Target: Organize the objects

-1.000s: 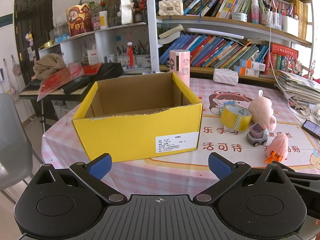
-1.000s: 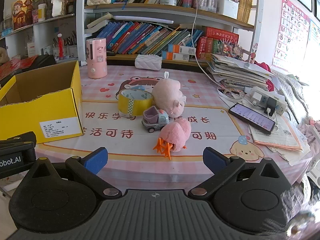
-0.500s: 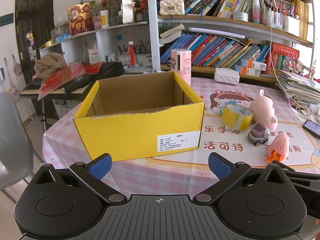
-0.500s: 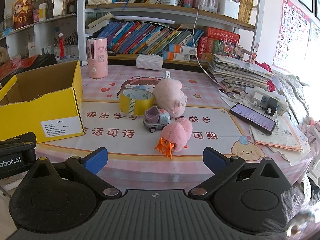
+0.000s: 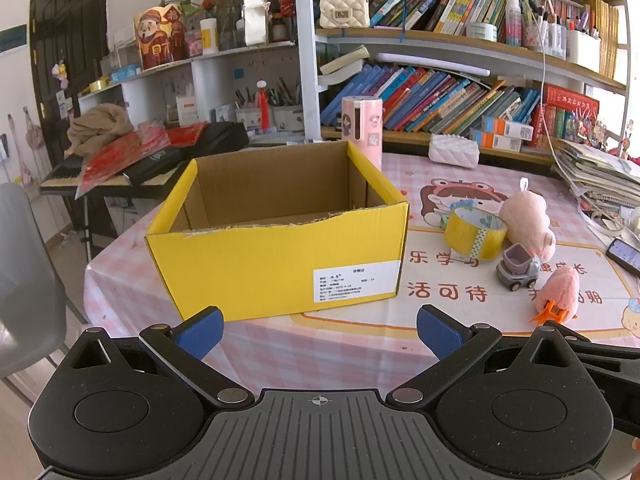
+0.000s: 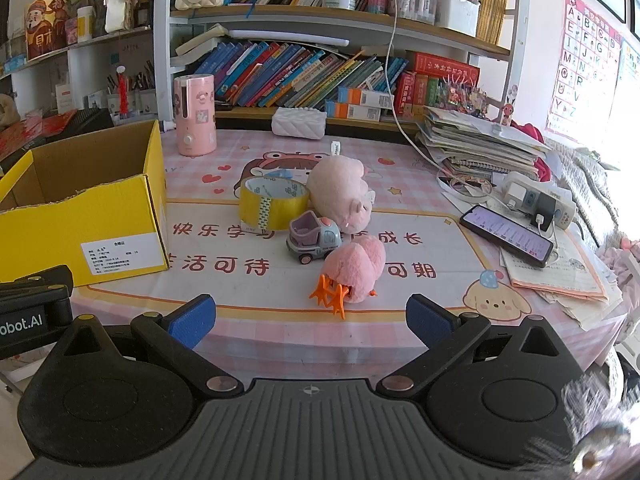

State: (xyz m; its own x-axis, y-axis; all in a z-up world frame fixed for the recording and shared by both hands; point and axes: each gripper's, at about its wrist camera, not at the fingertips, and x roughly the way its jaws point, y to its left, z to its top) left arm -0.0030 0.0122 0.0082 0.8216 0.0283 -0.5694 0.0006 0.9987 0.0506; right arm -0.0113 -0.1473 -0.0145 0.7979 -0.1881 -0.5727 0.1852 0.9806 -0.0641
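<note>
The box sits empty at the table's left, and 4 items cluster right of it: pig, tape, chick, truck. Both the left gripper and the right gripper gape wide, holding nothing. Since the items touch, grabbing 1 could nudge the truck rolling.

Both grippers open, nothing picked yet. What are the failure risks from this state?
1. The toy truck sits touching or nearly touching the pink chick plush and tape roll; the right gripper grabbing one may knock the others.
2. The chick lies near the table's front edge, so a nudge might push it off.
3. The yellow box has a ragged front rim; a low drop may snag.
</note>
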